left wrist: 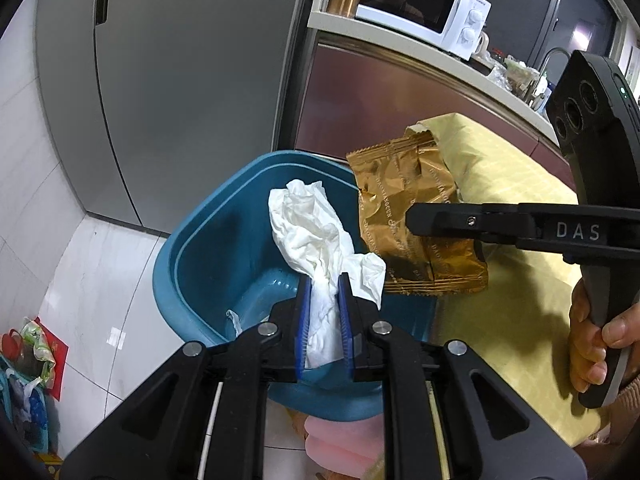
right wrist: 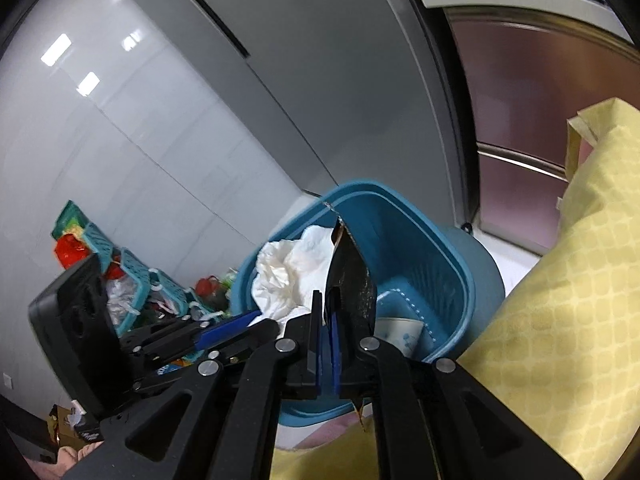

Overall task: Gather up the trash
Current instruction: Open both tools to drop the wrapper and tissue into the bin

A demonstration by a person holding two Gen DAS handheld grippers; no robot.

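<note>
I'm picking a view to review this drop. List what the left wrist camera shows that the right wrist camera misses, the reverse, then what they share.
Only the left wrist view: the gold wrapper face-on, the white microwave on the counter, and the hand holding the right gripper.

Only the right wrist view: the paper cup in the bin, and the teal baskets on the floor.

Both: the blue bin, the white tissue clamped in the left gripper, and the yellow tablecloth.

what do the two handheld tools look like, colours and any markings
Both are matte black plastic with silver pivot bolts and blue finger pads. The right tool reads "DAS" in pale letters on its side, and its black handle has round recesses and a small green light.
</note>
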